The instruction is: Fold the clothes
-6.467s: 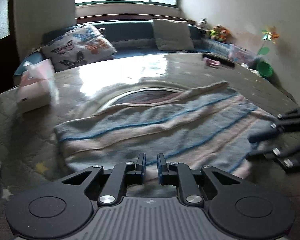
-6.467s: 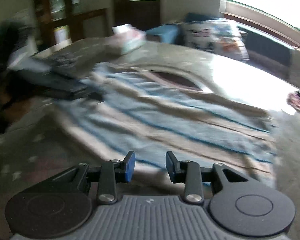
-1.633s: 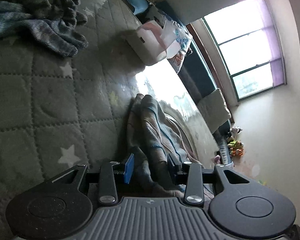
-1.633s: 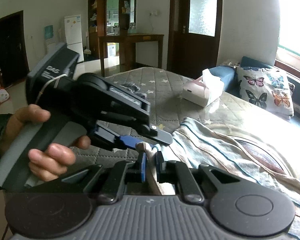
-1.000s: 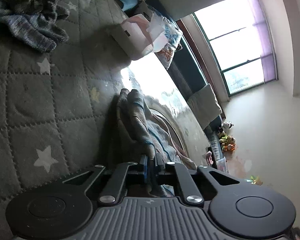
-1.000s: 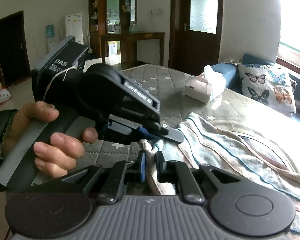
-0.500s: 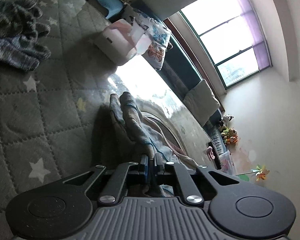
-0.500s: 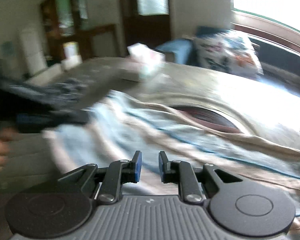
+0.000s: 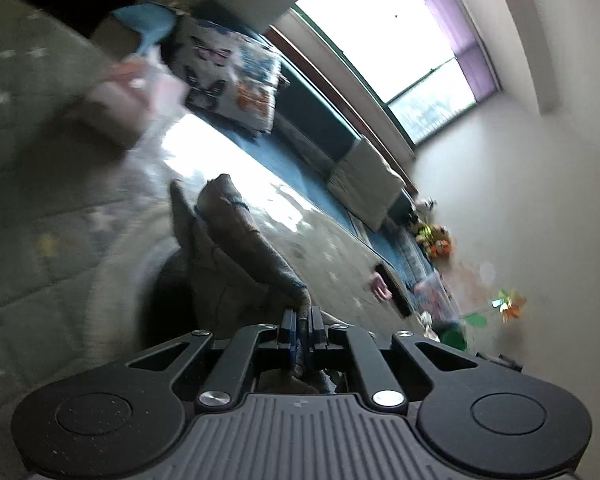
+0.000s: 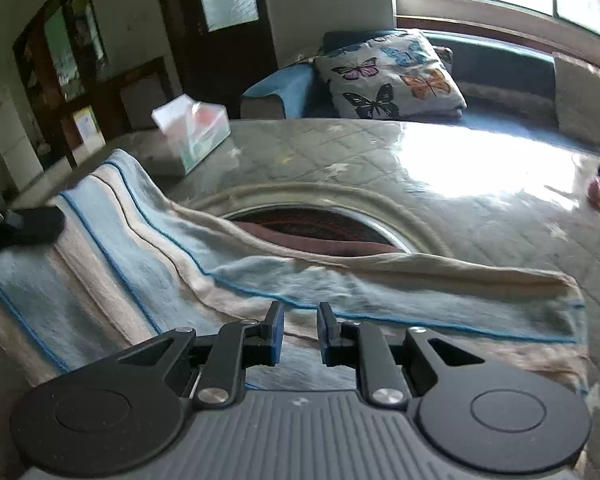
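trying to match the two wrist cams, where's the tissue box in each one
Left wrist view: the tissue box is upper left, motion-blurred, on the quilted table cover just left of the butterfly pillow.
Right wrist view: the tissue box is upper left of centre, beyond the raised end of the striped cloth.
Shared landmark: the butterfly pillow, which sits just right of the box in both views.

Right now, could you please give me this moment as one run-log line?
left tongs: shut on striped garment corner, lifted | right tongs: open, over garment | stage: fold underway
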`<state>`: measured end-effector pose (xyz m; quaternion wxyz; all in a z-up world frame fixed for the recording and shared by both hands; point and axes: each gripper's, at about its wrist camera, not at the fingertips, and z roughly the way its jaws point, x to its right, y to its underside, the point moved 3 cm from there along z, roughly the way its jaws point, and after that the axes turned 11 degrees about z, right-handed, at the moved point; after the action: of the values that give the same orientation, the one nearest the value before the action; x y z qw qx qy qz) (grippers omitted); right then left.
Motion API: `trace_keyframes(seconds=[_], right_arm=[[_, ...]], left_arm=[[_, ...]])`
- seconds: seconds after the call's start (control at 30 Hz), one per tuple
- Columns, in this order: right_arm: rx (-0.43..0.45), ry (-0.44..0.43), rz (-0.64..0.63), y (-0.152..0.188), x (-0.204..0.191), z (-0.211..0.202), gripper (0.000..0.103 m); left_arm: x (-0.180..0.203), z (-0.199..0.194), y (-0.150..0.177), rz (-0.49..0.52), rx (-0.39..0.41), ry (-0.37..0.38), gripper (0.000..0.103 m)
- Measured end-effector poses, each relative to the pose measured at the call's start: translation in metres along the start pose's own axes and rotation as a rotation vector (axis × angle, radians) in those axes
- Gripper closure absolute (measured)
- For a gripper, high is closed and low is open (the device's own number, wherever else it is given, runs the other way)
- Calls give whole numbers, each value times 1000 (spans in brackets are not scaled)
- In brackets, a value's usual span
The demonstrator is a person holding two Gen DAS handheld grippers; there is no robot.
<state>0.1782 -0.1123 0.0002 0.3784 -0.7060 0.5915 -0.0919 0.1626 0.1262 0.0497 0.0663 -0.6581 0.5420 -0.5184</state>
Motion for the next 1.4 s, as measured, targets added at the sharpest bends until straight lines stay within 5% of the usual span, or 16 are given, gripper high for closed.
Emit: trace_keyframes(seconds=[0.5,0.77,1.13,1.33,1.4], right_arm=[[16,-35,209,4,115,-71,85],[11,-66,339,14,166,-79,84],[48,-128,538,14,209,-84,76],[110,-142,585,7,215,-86,68],[110,-134,577,2,214,-83,55]], left_arm=[[135,119,29,221,-204,127,98],[162,182,72,328,-332,127,95],[175,168,89,474,-351,189,88],[143,144,75,472,-313,96,87],[129,139,70,463,-304,58,85]])
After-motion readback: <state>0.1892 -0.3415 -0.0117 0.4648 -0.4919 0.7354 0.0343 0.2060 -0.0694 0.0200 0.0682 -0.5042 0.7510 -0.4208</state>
